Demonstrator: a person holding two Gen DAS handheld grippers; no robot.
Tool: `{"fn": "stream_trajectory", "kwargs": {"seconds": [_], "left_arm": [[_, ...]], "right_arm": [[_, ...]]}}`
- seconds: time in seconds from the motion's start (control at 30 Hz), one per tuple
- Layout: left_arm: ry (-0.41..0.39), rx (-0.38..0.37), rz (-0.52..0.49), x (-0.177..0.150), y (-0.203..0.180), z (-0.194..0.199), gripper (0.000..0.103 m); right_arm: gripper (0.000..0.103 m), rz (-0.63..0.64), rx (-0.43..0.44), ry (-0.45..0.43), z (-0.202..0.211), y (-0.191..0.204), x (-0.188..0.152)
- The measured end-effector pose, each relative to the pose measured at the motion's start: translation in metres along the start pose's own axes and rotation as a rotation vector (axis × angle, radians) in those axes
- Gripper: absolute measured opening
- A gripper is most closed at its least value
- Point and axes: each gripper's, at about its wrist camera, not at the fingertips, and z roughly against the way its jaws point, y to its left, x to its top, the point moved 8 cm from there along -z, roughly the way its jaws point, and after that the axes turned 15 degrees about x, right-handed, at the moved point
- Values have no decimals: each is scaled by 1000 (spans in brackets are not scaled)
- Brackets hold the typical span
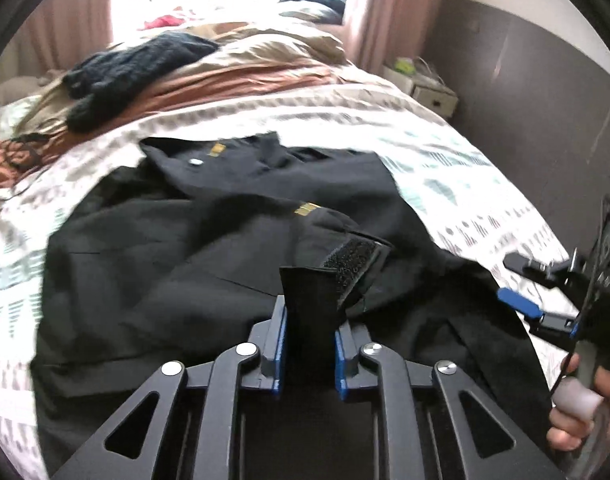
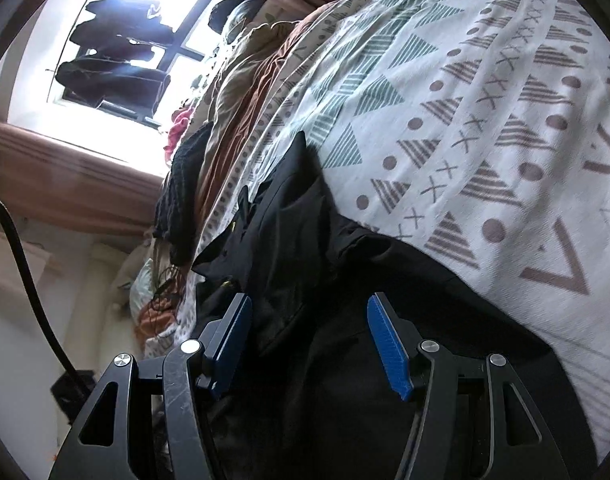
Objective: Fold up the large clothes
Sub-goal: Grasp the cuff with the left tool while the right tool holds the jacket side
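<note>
A large black jacket (image 1: 209, 232) with small gold labels lies spread on the patterned white bedspread (image 1: 445, 168). My left gripper (image 1: 309, 320) is shut on the jacket's sleeve cuff (image 1: 317, 292), whose velcro strap (image 1: 353, 264) sticks up above the fingers. My right gripper (image 1: 521, 280) shows at the right edge of the left wrist view, held by a hand. In the right wrist view my right gripper (image 2: 309, 304) is open and empty, turned on its side just above the black jacket (image 2: 297, 248) near the bedspread (image 2: 485, 120).
A dark knitted garment (image 1: 137, 68) and a brown and beige duvet (image 1: 241, 72) lie piled at the head of the bed. A white nightstand (image 1: 425, 88) stands by the dark wall on the right. A bright window (image 2: 117, 52) with curtains is behind the bed.
</note>
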Motion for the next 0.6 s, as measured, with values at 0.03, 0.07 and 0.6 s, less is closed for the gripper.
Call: {"fn": "stream_trajectory", "kwargs": {"seconds": [0.03,0.07,0.6], "left_arm": [[-4,8,16,4,11,3,17],[-10,20,28,7,22,6,16],[27,335,268,1,228,8,45]], "right_arm": [[61,-2,0,1,-3,0,-1],[61,-3,-3,3,-7,1,-2],[61,-31,-86,59,-58,-22,-11]]}}
